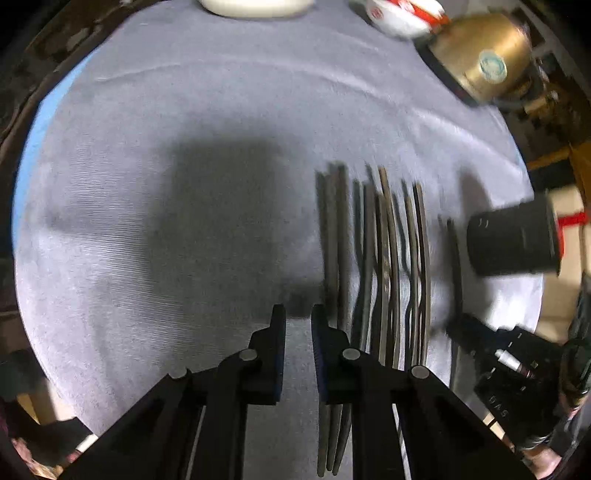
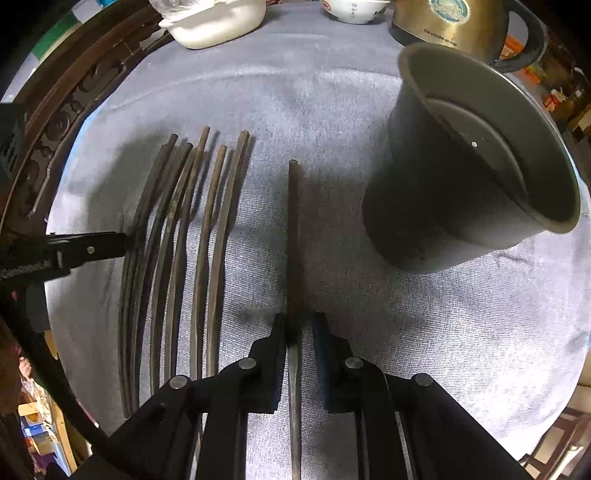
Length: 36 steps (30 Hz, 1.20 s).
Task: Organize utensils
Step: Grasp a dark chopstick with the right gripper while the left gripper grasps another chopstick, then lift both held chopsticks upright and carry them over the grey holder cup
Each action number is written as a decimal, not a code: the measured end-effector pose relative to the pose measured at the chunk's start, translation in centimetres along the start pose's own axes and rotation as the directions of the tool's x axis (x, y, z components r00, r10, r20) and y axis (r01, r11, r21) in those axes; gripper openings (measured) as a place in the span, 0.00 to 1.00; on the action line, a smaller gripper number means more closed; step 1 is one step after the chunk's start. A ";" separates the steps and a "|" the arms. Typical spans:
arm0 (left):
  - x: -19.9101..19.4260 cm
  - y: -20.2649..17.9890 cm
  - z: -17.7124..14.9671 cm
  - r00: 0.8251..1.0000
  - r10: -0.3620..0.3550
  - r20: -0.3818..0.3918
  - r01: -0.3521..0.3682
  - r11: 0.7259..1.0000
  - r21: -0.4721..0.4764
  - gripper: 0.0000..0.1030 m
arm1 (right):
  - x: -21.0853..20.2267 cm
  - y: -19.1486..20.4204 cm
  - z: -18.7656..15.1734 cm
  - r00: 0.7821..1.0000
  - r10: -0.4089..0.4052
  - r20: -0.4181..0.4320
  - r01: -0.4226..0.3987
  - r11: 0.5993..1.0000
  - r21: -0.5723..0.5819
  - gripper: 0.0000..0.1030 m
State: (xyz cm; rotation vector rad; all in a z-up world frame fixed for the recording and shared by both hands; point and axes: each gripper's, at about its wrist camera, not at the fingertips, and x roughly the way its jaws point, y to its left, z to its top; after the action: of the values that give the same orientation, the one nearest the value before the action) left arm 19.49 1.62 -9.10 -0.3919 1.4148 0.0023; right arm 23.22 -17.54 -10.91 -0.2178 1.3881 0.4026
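Several dark chopsticks [image 2: 177, 236] lie side by side on a grey towel [image 2: 314, 110]; the left wrist view shows them blurred [image 1: 384, 251]. One single chopstick [image 2: 293, 236] lies apart, running between the fingers of my right gripper [image 2: 299, 328], which is open around it with a gap on the right. A dark holder cup [image 2: 461, 177] stands to the right of it and shows in the left wrist view [image 1: 511, 240]. My left gripper [image 1: 298, 317] is open and empty, just left of the chopstick row. It appears in the right wrist view [image 2: 88, 249].
A white dish [image 2: 218, 22], a white bowl [image 2: 351, 9] and a brass kettle [image 2: 454, 26] stand at the far edge of the towel. A carved wooden frame [image 2: 48, 129] borders the left. The right gripper shows in the left wrist view [image 1: 491, 347].
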 end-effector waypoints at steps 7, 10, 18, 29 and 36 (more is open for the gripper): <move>1.3 -2.1 0.2 1.000 -0.004 -0.024 0.006 0.998 0.062 0.17 | -0.4 0.1 0.1 1.000 -0.005 0.003 0.005 1.000 -0.005 0.16; 1.5 -3.0 0.1 1.000 0.026 -0.014 -0.025 0.998 0.066 0.17 | -0.6 -0.2 0.0 1.000 0.004 0.004 -0.004 1.000 -0.002 0.16; 1.5 -1.7 0.1 0.995 -0.003 -0.097 0.013 0.995 0.103 0.06 | -0.5 -0.4 0.4 1.000 -0.007 -0.026 0.006 0.999 -0.035 0.16; 2.7 -2.6 3.3 0.987 0.027 -0.160 -0.010 0.994 0.110 0.06 | 0.0 -1.0 2.2 0.993 0.024 -0.114 -0.024 1.000 0.000 0.19; 1.5 0.9 5.3 0.997 -0.035 -0.069 0.039 0.997 0.071 0.06 | -0.6 -0.4 2.4 0.996 -0.005 -0.089 0.003 1.000 -0.019 0.06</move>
State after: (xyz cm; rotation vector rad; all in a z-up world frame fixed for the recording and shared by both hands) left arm 24.65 3.54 -10.22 -0.3608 1.4701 -0.0933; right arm 25.52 -17.06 -9.94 -0.2563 1.4718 0.4072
